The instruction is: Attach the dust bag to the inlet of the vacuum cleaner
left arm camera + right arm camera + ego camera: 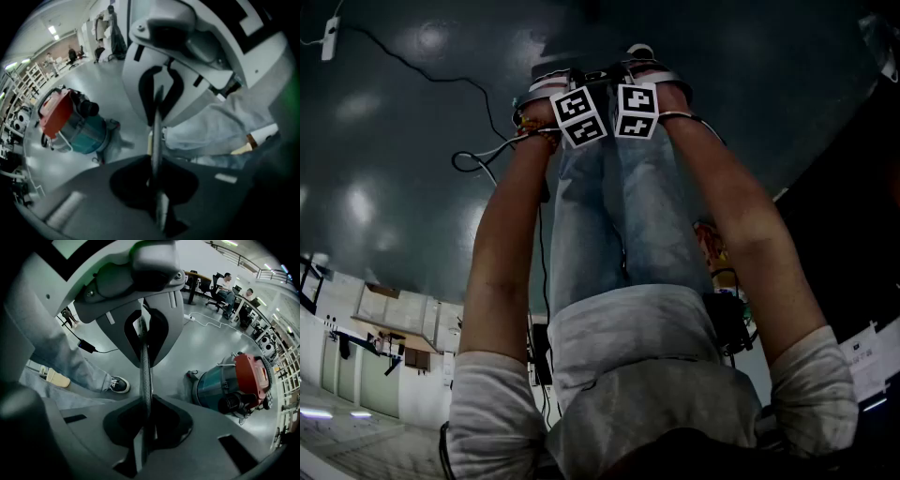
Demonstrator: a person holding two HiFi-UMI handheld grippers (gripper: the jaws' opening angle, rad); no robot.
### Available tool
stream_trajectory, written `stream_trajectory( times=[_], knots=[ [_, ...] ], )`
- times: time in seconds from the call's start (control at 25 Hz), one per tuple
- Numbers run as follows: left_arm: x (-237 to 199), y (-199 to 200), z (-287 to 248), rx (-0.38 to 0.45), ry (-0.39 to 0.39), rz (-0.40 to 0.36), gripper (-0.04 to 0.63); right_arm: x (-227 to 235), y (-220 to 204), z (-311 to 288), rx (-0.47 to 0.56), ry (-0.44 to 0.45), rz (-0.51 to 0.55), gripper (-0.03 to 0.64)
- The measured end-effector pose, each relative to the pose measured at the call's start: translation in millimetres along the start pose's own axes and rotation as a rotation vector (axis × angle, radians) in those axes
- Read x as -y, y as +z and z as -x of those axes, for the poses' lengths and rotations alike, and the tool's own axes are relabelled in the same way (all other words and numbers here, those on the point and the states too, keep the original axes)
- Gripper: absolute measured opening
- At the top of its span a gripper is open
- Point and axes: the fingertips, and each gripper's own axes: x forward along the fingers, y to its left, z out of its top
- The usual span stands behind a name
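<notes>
Vacuum cleaner [234, 385] stands well apart from the right gripper [144, 357].

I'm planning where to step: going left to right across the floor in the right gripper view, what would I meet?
Jeans leg → black shoe → teal vacuum cleaner with a red top, lying apart from the shoe.

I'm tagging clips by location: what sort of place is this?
Probably a large open lab or workshop hall: glossy grey floor, desks with seated people, shelving racks, and a vacuum cleaner on the floor.
</notes>
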Motion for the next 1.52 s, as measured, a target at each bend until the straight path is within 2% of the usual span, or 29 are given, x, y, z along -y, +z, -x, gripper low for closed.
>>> stream_trajectory(
  times=[0.12,0.28,0.52,0.64,0.76,1.0,1.16,1.4,1.52],
  knots=[
    [-4,7,5,0.025,0.017,0.023,0.031,4,-4,8,-0.012,-0.019,-0.014,0.032],
    [-19,5,16,0.049,0.043,0.044,0.032,20,5,16,-0.022,-0.048,0.019,0.032],
    [-5,-59,45,-0.052,0.028,0.062,0.032,0,73,8,0.084,-0.014,-0.001,0.032],
    [-11,-71,56,-0.067,0.031,0.076,0.032,5,89,11,0.099,-0.018,-0.004,0.032],
    [-24,-69,61,-0.051,0.052,0.092,0.034,18,92,16,0.092,-0.028,-0.002,0.032],
    [-55,-51,73,-0.057,0.064,0.054,0.037,47,81,30,0.095,-0.023,-0.03,0.032],
    [-59,-36,74,-0.066,0.067,0.046,0.038,48,62,28,0.094,0.009,-0.1,0.032],
    [-62,-48,66,-0.079,0.061,0.054,0.034,53,70,36,0.061,-0.035,-0.053,0.032],
    [-64,-47,69,-0.093,0.076,0.03,0.032,55,68,34,0.099,-0.012,-0.107,0.032]
  ],
)
